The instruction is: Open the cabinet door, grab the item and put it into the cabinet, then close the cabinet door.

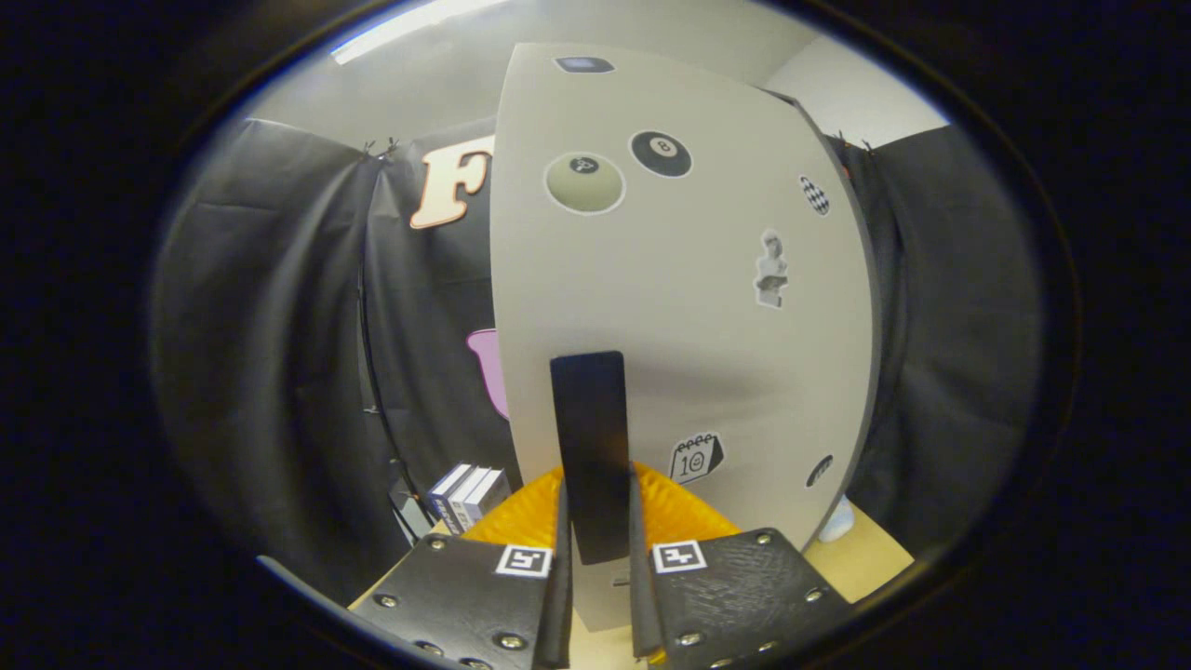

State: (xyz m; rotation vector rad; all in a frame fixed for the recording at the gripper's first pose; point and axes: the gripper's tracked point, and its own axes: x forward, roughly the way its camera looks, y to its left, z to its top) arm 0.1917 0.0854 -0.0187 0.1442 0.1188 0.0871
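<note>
Gripper (595,549) jaws narrow, clamped on the black handle (590,447) of the cabinet door (689,307). Risk: pulling off the hinge arc could slip the pads off the handle. Item to stow: cannot tell; books (468,495) stand at the table's (870,549) left edge.

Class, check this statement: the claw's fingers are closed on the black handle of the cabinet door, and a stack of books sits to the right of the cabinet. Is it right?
One detail is wrong. The gripper view shows the books to the left of the cabinet, not the right. The rest stands: the claw is closed on the black handle.
</note>
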